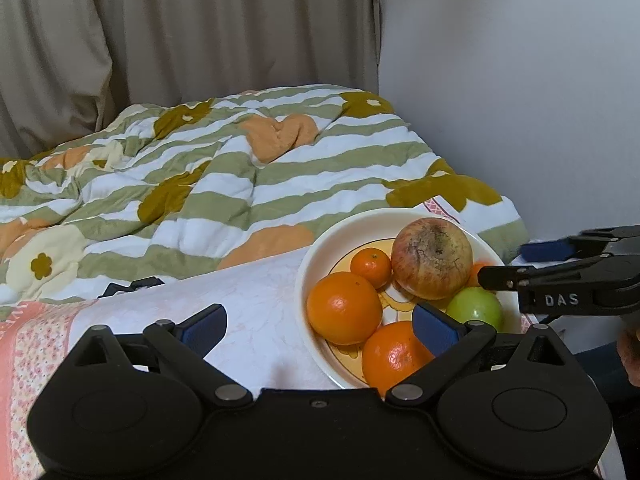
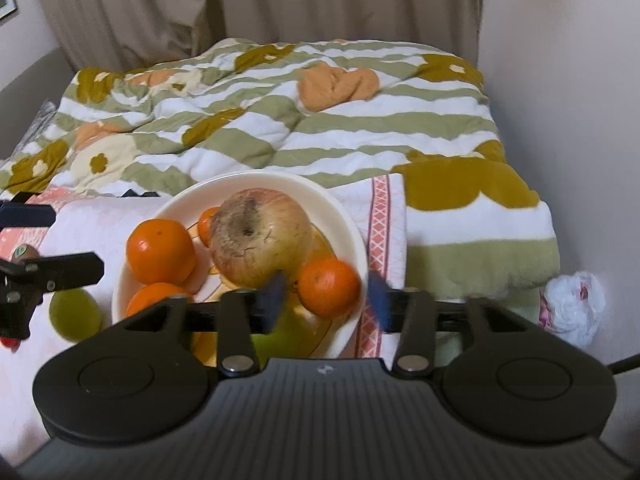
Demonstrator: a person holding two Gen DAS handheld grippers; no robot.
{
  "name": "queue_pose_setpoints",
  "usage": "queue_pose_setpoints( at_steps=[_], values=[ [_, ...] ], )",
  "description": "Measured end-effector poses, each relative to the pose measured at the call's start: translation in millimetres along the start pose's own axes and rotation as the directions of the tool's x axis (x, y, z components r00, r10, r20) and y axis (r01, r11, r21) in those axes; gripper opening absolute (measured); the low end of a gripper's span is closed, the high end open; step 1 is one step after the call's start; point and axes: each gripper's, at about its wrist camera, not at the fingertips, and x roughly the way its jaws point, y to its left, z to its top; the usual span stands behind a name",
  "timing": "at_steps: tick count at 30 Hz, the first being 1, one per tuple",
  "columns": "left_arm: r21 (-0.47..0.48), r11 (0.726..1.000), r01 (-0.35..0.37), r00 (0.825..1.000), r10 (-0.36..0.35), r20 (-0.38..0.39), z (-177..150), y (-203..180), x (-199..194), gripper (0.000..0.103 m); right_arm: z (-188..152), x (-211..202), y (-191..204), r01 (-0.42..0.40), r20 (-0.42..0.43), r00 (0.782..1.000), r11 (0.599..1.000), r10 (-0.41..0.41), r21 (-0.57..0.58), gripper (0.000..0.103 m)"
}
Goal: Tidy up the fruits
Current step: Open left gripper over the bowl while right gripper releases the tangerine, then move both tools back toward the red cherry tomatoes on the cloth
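Observation:
A cream bowl [image 1: 320,248] stands on a pale cloth and holds a big blotchy apple [image 1: 432,258], a small mandarin [image 1: 371,267], two oranges [image 1: 344,308] and a green apple [image 1: 476,308]. My left gripper [image 1: 320,330] is open just left of and above the bowl's near side, nothing between its pads. In the right wrist view the bowl [image 2: 344,208] lies straight ahead. My right gripper [image 2: 325,298] is open over its near right part, blurred blue pads either side of a small orange [image 2: 328,286] without pressing on it. Another green fruit [image 2: 74,314] lies on the cloth left of the bowl.
A rumpled green-and-white striped quilt [image 1: 240,168] covers the bed behind the bowl. A white wall [image 1: 520,100] stands to the right and beige curtains [image 1: 200,40] at the back. A crumpled white bag [image 2: 572,308] lies by the wall at the lower right.

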Motion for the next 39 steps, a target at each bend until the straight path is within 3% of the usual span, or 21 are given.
queue_pose_setpoints(
  at_steps=[1, 11, 25, 33, 39],
  values=[
    [-0.003, 1.000, -0.002, 1.000, 0.002, 0.001, -1, 0, -2, 0.101, -1, -4, 1, 0.012, 0.016, 1.000, 1.000, -0.012, -0.003, 0.103],
    [-0.040, 0.999, -0.013, 0.999, 0.014, 0.038, -14, -2, -32, 0.101, -11, -36, 10, -0.001, 0.064, 0.998, 1.000, 0.002, -0.014, 0.103],
    [-0.111, 0.993, -0.046, 0.990, 0.060, 0.127, -47, 0, -110, 0.101, -22, -108, 45, -0.025, 0.121, 0.992, 0.998, 0.031, -0.051, 0.103],
    [-0.142, 0.986, -0.084, 0.981, 0.107, 0.160, -78, 30, -155, 0.101, -36, -149, 77, -0.014, 0.140, 0.990, 1.000, 0.017, -0.028, 0.103],
    [-0.175, 0.982, -0.075, 0.981, 0.104, 0.164, -104, 64, -175, 0.101, -51, -169, 111, 0.017, 0.146, 0.989, 1.000, -0.015, -0.014, 0.103]
  ],
)
